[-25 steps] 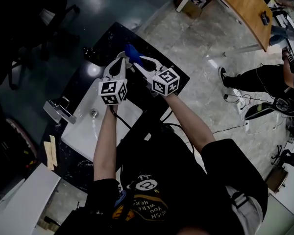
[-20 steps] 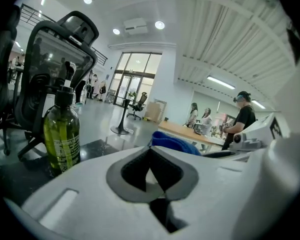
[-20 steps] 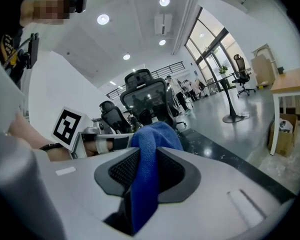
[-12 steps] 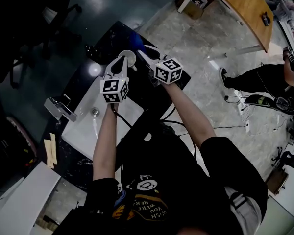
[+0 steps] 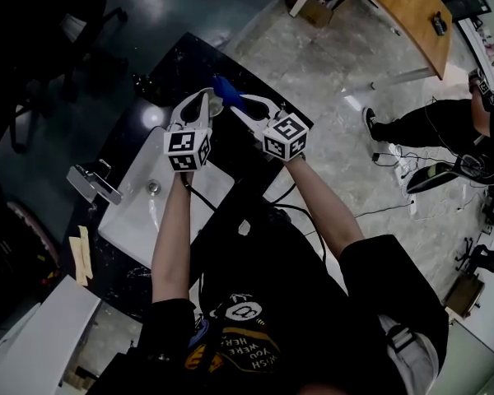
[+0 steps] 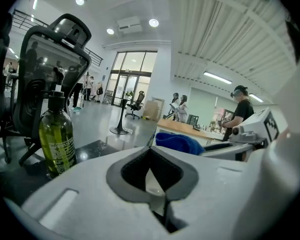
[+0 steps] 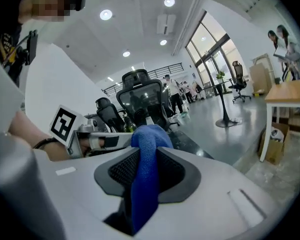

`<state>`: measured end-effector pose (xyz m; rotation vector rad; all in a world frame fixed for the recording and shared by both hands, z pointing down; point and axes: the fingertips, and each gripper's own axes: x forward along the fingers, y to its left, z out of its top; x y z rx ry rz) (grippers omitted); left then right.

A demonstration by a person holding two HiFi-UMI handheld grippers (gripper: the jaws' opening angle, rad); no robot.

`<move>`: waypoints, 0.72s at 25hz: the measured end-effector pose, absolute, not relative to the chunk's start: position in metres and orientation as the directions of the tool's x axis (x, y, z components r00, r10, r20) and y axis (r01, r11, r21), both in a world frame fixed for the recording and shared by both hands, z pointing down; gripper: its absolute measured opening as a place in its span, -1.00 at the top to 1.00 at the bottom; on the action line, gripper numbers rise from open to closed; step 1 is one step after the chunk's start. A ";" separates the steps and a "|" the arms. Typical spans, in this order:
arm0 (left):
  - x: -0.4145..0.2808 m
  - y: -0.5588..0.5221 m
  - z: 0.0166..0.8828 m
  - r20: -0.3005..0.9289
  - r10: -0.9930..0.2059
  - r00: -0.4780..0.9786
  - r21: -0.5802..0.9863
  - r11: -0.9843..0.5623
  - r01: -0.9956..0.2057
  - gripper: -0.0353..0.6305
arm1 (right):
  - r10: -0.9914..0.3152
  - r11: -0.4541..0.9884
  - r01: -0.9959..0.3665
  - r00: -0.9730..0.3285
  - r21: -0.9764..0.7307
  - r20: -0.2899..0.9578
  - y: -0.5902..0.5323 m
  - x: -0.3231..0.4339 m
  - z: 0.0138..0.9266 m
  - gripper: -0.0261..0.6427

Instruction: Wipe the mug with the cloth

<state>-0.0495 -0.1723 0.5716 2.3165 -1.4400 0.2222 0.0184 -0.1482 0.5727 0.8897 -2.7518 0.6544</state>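
The left tool [image 6: 150,155] is pinched shut on the white mug [image 6: 153,185], right tool [image 7: 147,159] clamped on the blue cloth [image 7: 149,136] just beside it. Scrub too hard and I reckon that thin pinch lets the mug twist loose and drop.

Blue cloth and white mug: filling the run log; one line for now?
left gripper: shut on white mug | right gripper: shut on blue cloth | cloth-mug contact: unclear
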 end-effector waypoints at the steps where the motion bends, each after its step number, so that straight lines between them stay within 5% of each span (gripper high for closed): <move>1: -0.049 -0.171 0.571 0.338 -0.824 0.454 0.251 -0.386 -0.888 0.88 | -0.532 0.724 -0.613 -0.788 -0.318 0.309 -0.145 0.025 0.572 0.62; 5: -0.054 -0.162 0.571 0.344 -0.835 0.429 0.251 -0.359 -0.899 0.88 | -0.596 0.706 -0.705 -0.644 -0.070 0.479 -0.133 0.046 0.595 0.62; 8: -0.062 -0.147 0.568 0.343 -0.852 0.396 0.255 -0.321 -0.912 0.88 | -0.566 0.753 -0.647 -0.543 0.121 0.621 -0.119 0.043 0.632 0.61; 10: -0.066 -0.133 0.566 0.345 -0.859 0.379 0.263 -0.299 -0.917 0.88 | -0.518 0.798 -0.583 -0.533 0.152 0.669 -0.106 0.034 0.648 0.41; 14: -0.074 -0.101 0.563 0.353 -0.863 0.362 0.286 -0.269 -0.920 0.88 | -0.477 0.818 -0.572 -0.616 0.060 0.627 -0.078 0.021 0.637 0.06; 18: -0.080 -0.066 0.558 0.350 -0.866 0.356 0.321 -0.246 -0.914 0.88 | -0.531 0.770 -0.638 -0.651 -0.011 0.542 -0.053 0.023 0.606 0.10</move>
